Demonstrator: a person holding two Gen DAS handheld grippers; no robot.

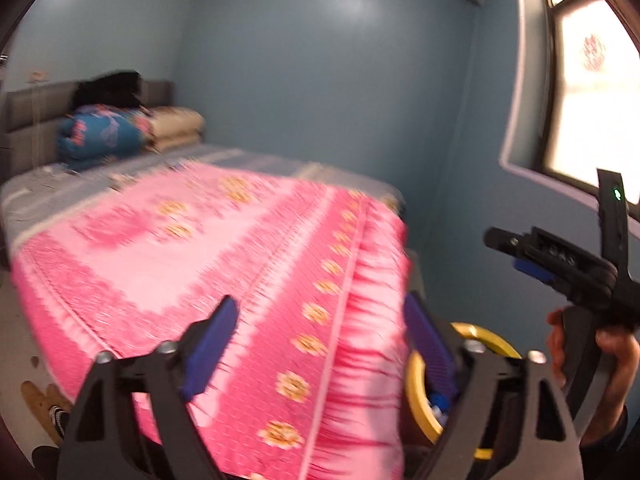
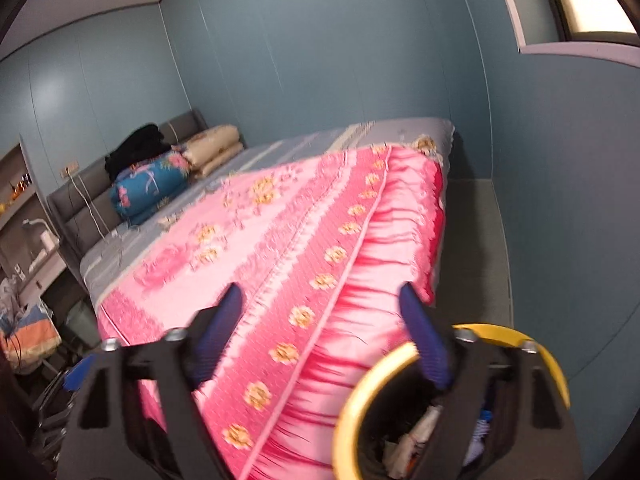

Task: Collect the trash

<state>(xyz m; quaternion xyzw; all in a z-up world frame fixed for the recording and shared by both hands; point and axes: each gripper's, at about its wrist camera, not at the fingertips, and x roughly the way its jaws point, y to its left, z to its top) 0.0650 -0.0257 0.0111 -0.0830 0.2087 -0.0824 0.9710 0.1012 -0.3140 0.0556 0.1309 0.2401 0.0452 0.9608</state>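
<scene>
A black bin with a yellow rim (image 2: 362,384) stands on the floor at the bed's near right corner, with paper and wrapper trash (image 2: 404,444) inside; it also shows in the left wrist view (image 1: 416,384). My left gripper (image 1: 320,344) is open and empty above the pink bedspread (image 1: 224,248). My right gripper (image 2: 320,332) is open and empty, its right finger over the bin's rim. The right gripper also shows at the right of the left wrist view (image 1: 516,252), held by a hand. Small scraps (image 2: 168,222) lie on the bed further back.
The bed (image 2: 304,148) fills the middle, with a blue floral bundle (image 2: 152,188), beige folded bedding (image 2: 216,148) and dark clothes (image 2: 140,148) by the grey headboard. A window (image 1: 592,92) is on the right wall. A narrow floor strip (image 2: 476,256) runs beside the bed. Shelves and clutter (image 2: 24,248) stand at left.
</scene>
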